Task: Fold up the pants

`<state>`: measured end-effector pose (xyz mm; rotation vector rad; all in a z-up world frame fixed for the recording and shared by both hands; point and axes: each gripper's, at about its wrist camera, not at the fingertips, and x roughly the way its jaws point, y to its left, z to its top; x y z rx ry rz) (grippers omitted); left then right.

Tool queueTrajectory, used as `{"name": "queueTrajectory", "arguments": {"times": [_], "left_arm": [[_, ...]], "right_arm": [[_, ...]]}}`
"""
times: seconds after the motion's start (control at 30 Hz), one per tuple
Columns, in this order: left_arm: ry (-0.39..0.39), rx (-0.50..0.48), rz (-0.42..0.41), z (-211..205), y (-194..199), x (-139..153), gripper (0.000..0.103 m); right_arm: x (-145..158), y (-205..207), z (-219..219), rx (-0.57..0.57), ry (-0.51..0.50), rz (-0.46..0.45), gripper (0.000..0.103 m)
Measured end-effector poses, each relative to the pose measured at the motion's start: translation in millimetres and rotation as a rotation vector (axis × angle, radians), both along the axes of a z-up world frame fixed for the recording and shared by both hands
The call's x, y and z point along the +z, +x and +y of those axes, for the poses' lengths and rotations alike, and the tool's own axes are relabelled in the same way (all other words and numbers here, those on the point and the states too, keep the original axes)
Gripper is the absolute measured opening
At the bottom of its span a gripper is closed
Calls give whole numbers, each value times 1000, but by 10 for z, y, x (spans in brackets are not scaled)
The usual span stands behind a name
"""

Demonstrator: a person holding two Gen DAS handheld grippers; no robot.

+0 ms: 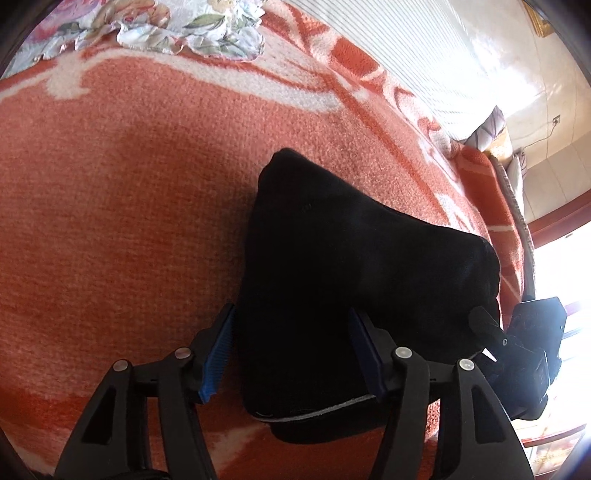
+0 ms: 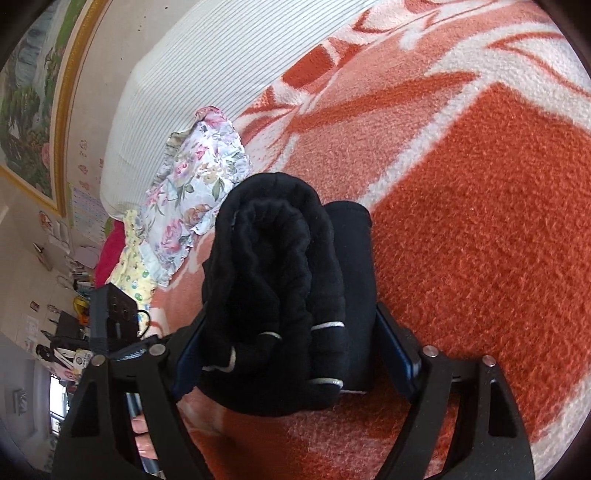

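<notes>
The black pants [image 1: 343, 266] lie folded into a thick bundle on the orange blanket [image 1: 122, 206]. My left gripper [image 1: 291, 354] straddles one end of the bundle, its blue pads [image 1: 218, 354] on either side of the cloth, jaws wide. The right gripper shows at the right of this view [image 1: 532, 339]. In the right wrist view the bundle's layered end [image 2: 280, 280] with thin white seam lines sits between the fingers of my right gripper [image 2: 291, 354], blue pads [image 2: 399, 354] pressed against both sides of it.
A floral pillow [image 2: 199, 184] lies at the head of the bed, also in the left wrist view [image 1: 177, 26]. A white striped sheet [image 2: 207, 66] runs along the wall. The blanket's edge [image 1: 517, 221] drops off at the right. Room clutter [image 2: 66, 295] lies beyond.
</notes>
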<state>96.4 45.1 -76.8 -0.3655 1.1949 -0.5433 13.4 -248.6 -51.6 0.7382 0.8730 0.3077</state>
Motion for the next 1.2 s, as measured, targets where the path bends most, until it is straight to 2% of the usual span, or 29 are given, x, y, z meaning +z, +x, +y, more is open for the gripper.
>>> {"name": "queueTrajectory", "arguments": {"times": [0.03, 0.13, 0.23, 0.33, 0.6, 0.8, 0.97, 1.2], "left_arm": [[-12, 6, -9, 12, -21, 7, 47], [-8, 13, -42, 3, -94, 72, 35], [-8, 15, -72, 19, -151, 183, 28], [-11, 20, -98, 68, -192, 294, 26], [-30, 108, -130, 524, -262, 460, 25], [-9, 203, -167, 1012, -263, 538, 25], [4, 271, -182, 1396, -115, 566, 25], [78, 305, -196, 1641, 168, 510, 25]], "right_arm": [[0, 1, 6, 3, -1, -1, 77], [15, -4, 23, -3, -17, -2, 70], [64, -36, 45, -19, -38, -19, 63], [146, -105, 96, -14, -65, -51, 60], [205, -64, 419, 52, -19, -65, 58], [274, 212, 890, 150, -28, -79, 58], [277, 532, 1312, 217, -35, -90, 58], [130, 933, 1654, 261, -35, -68, 58]]}}
